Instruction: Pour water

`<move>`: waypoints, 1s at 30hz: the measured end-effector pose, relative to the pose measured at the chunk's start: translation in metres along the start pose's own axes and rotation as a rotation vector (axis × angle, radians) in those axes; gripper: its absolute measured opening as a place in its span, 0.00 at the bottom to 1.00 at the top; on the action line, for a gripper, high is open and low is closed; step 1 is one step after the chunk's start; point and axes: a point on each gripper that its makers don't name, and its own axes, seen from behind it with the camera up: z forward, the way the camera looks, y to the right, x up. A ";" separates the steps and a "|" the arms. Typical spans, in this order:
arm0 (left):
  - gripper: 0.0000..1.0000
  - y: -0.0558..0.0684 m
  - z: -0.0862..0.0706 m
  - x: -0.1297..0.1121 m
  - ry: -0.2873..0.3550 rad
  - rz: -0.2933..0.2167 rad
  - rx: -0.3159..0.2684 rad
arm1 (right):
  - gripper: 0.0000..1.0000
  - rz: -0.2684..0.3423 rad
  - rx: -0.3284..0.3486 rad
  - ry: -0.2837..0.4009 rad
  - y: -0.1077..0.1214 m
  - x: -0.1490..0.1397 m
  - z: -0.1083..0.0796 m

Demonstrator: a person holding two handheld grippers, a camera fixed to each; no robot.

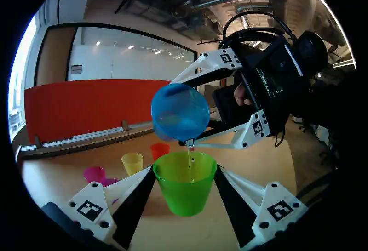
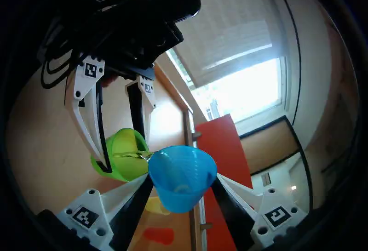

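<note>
The left gripper clamps a tapered, translucent green cup of smooth plastic. The black pads of its two fingers press on opposite sides of the cup's wall. The fingers themselves are white, angular plastic bearing square black-and-white markers. The green cup stands upright, near and central in the left gripper view, over a pale wooden table with a matt, even surface. Whether its base touches the table cannot be told.

Just above its far rim, the right gripper grips a round, translucent blue cup of the same smooth plastic. This cup is tipped far over, so that its base faces the camera and its lip points down. A thin, clear stream of water falls from that lip into the green cup. A hand shows behind the right gripper's black body and looped cables.

In the right gripper view the blue cup sits near, with that gripper's own black-padded fingers pressing on both its sides and its mouth open towards the camera. The water leaves its left edge and crosses to the green cup just beside it.

Farther off on the table, to the left, stand a yellow cup, a red cup and a pink cup, apart from one another. Beyond the table's far edge runs a flat red partition, with glass panels above it.
</note>
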 end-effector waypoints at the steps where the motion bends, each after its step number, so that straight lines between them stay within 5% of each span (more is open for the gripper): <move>1: 0.88 0.000 0.000 0.000 0.000 0.000 0.000 | 0.89 -0.003 -0.001 0.000 0.000 0.000 0.000; 30: 0.88 0.003 0.005 -0.002 -0.011 0.016 -0.011 | 0.89 -0.065 -0.019 0.005 0.006 -0.002 -0.003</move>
